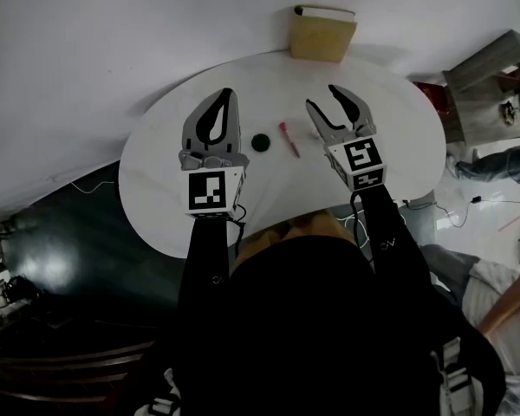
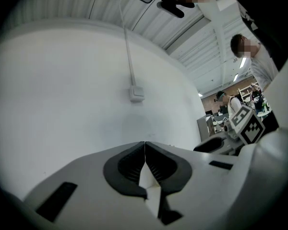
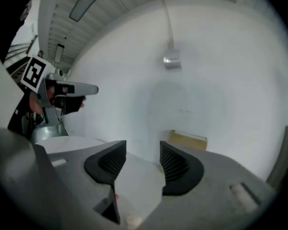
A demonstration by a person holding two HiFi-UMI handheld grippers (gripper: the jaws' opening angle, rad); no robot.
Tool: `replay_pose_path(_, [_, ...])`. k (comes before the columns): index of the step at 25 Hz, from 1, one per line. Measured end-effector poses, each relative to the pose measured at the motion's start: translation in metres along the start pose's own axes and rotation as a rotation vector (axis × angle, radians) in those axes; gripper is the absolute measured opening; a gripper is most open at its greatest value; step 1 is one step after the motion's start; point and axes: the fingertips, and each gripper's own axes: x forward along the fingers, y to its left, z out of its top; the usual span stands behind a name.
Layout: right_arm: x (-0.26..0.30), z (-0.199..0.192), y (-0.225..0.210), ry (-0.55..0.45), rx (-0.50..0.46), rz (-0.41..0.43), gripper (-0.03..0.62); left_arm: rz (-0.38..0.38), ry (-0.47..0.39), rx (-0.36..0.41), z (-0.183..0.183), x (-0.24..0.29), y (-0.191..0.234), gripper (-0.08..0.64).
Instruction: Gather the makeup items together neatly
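Right gripper (image 1: pixel 321 99) gaped empty, left gripper (image 1: pixel 228 94) was shut on nothing; the red pencil (image 1: pixel 289 139) probably wanted pinching mid-length, then laying beside the dark pot (image 1: pixel 260 142).

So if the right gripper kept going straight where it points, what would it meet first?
Probably the wall, just left of the yellow box; the right gripper, open, aims over the table. Depth is unclear, so it might clip the box.

On my bench (image 1: pixel 156 180), the round case (image 1: pixel 260 142) lies just left of the pencil (image 1: pixel 289 139); the box (image 1: pixel 322 35) stands behind both.
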Motion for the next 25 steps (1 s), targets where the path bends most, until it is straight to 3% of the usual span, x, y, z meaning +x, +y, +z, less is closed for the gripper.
replay_pose_path(5, [-0.018, 0.067, 0.009, -0.173, -0.033, 0.008, 0.206, -0.001, -0.037, -0.004, 0.013, -0.002, -0.003, 0.009])
replay_pose_path(9, [-0.026, 0.088, 0.006, -0.256, -0.084, -0.03, 0.206, -0.005, -0.068, -0.009, 0.025, 0.0, -0.005, 0.009])
replay_pose_path(13, [-0.024, 0.095, 0.009, -0.247, -0.06, -0.02, 0.202, -0.004, -0.09, -0.016, 0.033, -0.001, -0.006, 0.009])
replay_pose_path(15, [-0.025, 0.094, 0.007, -0.238, -0.061, -0.032, 0.169, -0.002, -0.089, -0.013, 0.034, -0.002, -0.006, 0.009])
replay_pose_path(16, [-0.025, 0.094, 0.007, -0.233, -0.061, -0.031, 0.002, -0.001, -0.087, -0.013, 0.034, -0.002, -0.006, 0.009])
replay_pose_path(21, [-0.023, 0.086, 0.016, -0.197, -0.033, 0.028, 0.003, 0.009, -0.08, -0.012, 0.029, -0.004, -0.005, 0.009])
replay_pose_path(25, [-0.024, 0.079, 0.017, -0.185, -0.093, 0.017, 0.003, 0.021, -0.071, -0.02, 0.027, -0.005, -0.005, 0.009])
